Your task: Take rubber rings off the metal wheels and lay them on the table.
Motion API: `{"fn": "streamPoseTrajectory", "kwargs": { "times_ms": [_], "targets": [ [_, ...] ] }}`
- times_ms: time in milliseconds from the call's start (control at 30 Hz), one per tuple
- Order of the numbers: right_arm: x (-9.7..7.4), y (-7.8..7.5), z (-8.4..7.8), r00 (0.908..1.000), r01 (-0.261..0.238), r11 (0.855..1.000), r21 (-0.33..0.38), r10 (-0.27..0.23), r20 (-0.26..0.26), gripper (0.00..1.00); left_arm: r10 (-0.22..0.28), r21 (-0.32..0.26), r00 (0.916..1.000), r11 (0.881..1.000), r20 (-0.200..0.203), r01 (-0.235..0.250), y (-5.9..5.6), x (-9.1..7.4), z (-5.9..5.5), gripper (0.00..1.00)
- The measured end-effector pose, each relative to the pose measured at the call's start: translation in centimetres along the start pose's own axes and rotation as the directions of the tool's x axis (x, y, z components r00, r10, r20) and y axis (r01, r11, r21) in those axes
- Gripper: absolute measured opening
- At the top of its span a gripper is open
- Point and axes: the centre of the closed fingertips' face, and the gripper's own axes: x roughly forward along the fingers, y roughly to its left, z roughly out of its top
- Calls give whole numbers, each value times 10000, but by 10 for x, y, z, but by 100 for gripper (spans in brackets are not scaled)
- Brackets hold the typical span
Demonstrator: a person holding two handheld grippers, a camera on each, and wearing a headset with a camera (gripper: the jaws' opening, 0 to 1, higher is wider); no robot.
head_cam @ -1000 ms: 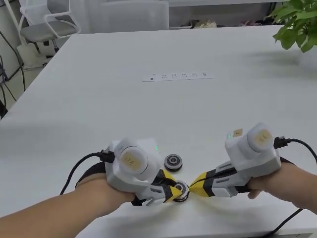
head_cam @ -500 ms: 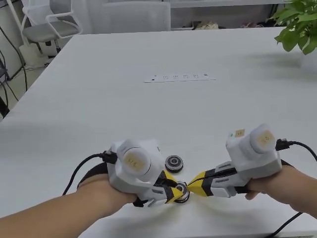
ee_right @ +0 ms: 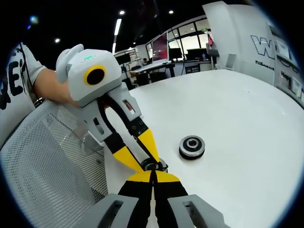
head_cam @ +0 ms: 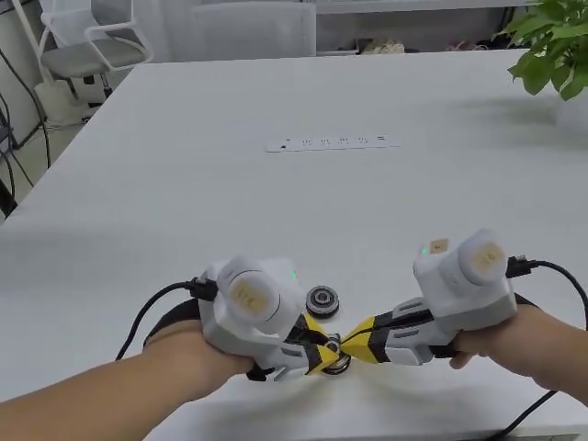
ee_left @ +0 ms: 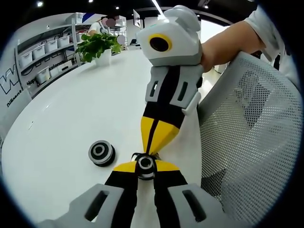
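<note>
We work at the near edge of the broad, smooth white table [head_cam: 276, 202]. Our left gripper [ee_left: 145, 167] is closed narrowly on a small round metal wheel [ee_left: 145, 161], steadying it. Our right gripper [ee_right: 152, 175] has its yellow tips pressed together at the wheel's rim. We cannot tell whether they pinch its black rubber ring [ee_right: 160, 165]. We judge the peeling step is in hand; next, the soft ring needs a firm outward pull. A second wheel [head_cam: 322, 298] lies just beside, ring on.
</note>
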Motion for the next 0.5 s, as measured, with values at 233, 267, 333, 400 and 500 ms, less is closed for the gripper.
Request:
{"fn": "streamPoseTrajectory", "kwargs": {
  "times_ms": [233,267,333,400,500],
  "targets": [
    [0,0,1,10000,-9,10000,15,9,51,0,10,17,10000,10000,2,-10,0,0,0,7],
    [0,1,1,10000,-19,10000,16,19,54,0,8,10,10000,10000,2,-8,0,0,0,7],
    [0,1,1,10000,-22,10000,-11,22,43,0,7,13,10000,10000,3,-7,0,0,0,7],
    [0,1,1,10000,-28,10000,-47,28,51,0,8,11,10000,10000,6,-8,0,0,0,7],
    [0,1,1,10000,-49,9999,-131,49,64,0,5,4,10000,10000,11,-5,0,0,0,7]
  ]
}}
